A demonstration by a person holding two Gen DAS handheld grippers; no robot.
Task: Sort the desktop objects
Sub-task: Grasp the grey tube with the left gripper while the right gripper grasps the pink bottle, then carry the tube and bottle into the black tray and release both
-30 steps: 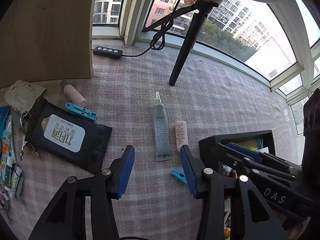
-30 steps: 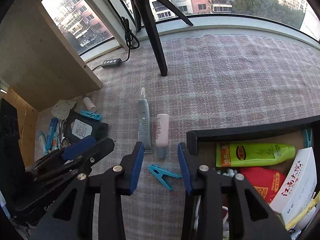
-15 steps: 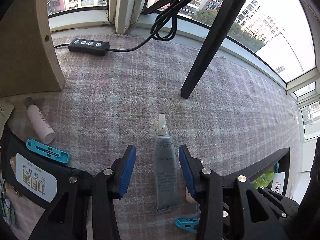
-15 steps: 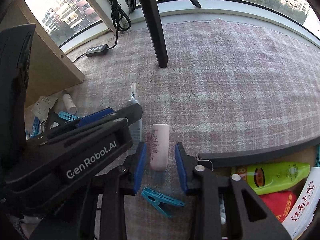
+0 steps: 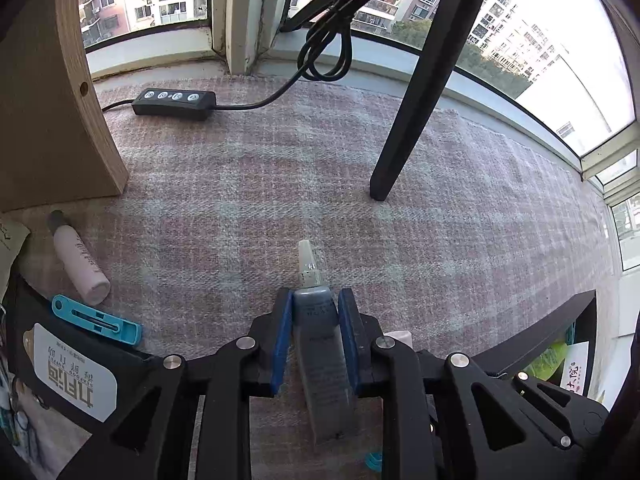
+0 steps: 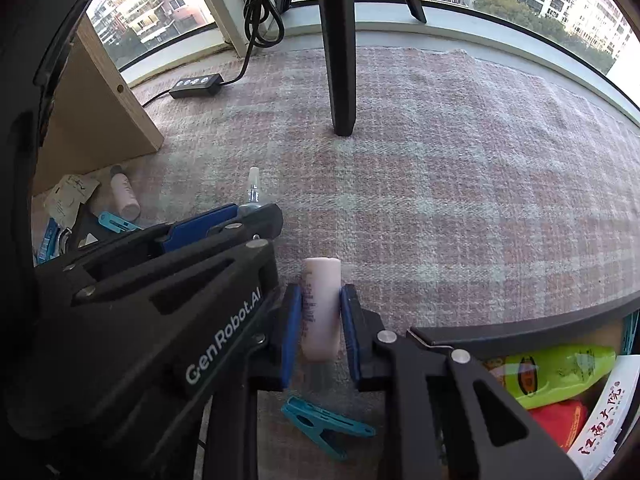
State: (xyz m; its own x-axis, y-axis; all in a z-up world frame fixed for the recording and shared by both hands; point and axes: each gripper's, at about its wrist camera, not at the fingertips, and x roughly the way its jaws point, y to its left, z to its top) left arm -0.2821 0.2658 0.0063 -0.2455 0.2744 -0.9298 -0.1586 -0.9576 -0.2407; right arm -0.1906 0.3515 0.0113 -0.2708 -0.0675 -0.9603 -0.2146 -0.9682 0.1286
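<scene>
A grey tube [image 5: 320, 344] with a clear nozzle lies on the pink checked cloth. My left gripper [image 5: 314, 300] points down over it, jaws closing, blue pads pressing both sides of the tube near its shoulder. Beside it lies a short pink tube [image 6: 323, 276]. My right gripper [image 6: 321, 294] has its jaws closing on that tube's middle, pads against it. In the right wrist view the left gripper [image 6: 250, 212] fills the left side, with the grey tube's nozzle [image 6: 253, 184] poking out past it.
A black storage box [image 6: 520, 328] at the right holds a green bottle [image 6: 560, 372] and packets. A blue clip [image 6: 324, 424] lies near the right gripper. At left are a pink bottle [image 5: 78, 260], another blue clip [image 5: 96, 320] and a wipes pack [image 5: 72, 376]. A tripod leg [image 5: 404, 140] stands ahead.
Both grippers came down and forward over the two tubes. Their jaws, wide apart earlier, have narrowed onto the grey tube and the pink tube.
</scene>
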